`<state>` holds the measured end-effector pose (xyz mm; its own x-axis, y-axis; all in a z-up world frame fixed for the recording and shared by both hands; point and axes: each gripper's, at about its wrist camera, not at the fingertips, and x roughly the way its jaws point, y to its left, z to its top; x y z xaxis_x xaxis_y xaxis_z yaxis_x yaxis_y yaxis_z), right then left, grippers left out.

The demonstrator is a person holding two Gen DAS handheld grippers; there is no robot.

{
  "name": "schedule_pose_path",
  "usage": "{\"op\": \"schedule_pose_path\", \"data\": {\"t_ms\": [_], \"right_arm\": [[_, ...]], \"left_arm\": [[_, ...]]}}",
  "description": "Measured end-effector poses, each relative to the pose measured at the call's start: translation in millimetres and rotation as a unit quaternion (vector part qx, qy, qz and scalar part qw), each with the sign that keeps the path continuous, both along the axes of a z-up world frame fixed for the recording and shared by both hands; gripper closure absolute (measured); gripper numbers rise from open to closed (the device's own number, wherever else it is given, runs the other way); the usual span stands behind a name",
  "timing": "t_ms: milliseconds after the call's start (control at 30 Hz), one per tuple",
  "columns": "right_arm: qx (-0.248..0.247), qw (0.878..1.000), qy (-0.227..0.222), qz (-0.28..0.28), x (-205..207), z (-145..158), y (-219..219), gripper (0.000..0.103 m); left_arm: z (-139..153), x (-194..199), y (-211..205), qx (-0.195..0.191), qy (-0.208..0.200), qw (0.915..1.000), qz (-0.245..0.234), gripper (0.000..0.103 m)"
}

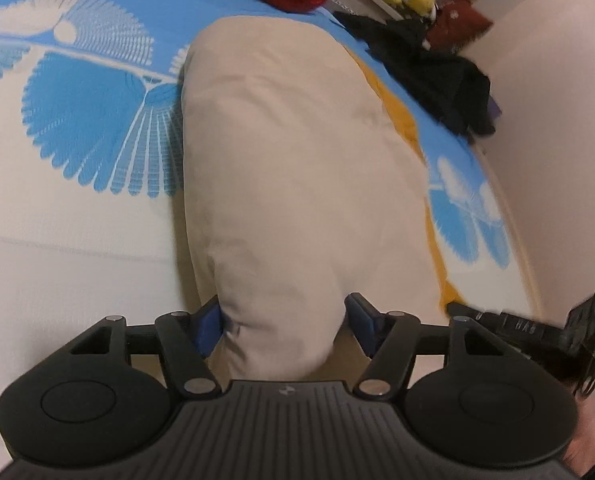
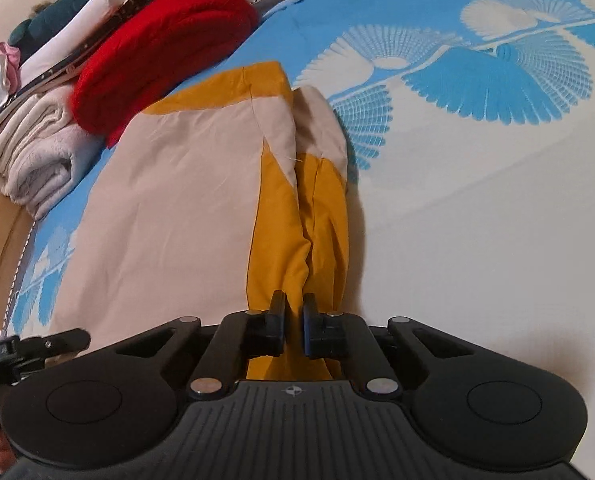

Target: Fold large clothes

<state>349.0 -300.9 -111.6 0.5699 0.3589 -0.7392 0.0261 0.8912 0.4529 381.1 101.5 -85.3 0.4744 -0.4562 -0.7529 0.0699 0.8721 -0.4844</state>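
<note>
One beige-and-mustard fabric garment [image 2: 185, 200], one red knitted bundle [image 2: 165, 52], one folded cream towel stack [image 2: 37, 160], one blue-and-white patterned bedsheet [image 2: 477, 200], one black clothes heap [image 1: 437, 72], two black grippers [image 1: 283, 320] [image 2: 293, 320].

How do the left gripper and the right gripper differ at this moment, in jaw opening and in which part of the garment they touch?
The left gripper has its jaws wide apart around a bulky beige fold of the garment; the right gripper has its jaws nearly closed, pinching a thin mustard-yellow section. Both work on the same beige-and-yellow garment lying on the blue-and-white bedspread.
</note>
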Motion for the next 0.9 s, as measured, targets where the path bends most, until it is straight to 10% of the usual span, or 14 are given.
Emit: {"op": "schedule_pose_path", "data": {"t_ms": [333, 467, 667, 900], "right_arm": [[-0.042, 0.999, -0.007, -0.012, -20, 8, 5, 0.087], [-0.146, 0.989, 0.018, 0.019, -35, -3, 18, 0.075], [-0.174, 0.969, -0.160, -0.069, -100, 106, 10, 0.075], [-0.177, 0.928, -0.311, -0.103, -235, 188, 18, 0.055]], "left_arm": [[17, -22, 3, 0.072, 0.004, 0.9966, -0.039, 0.022], [5, -39, 4, 0.107, 0.037, 0.9934, -0.018, 0.021], [115, -116, -15, 0.200, -0.157, 0.9670, 0.013, 0.015], [176, -250, -46, 0.235, -0.267, 0.9329, 0.058, 0.000]]}}
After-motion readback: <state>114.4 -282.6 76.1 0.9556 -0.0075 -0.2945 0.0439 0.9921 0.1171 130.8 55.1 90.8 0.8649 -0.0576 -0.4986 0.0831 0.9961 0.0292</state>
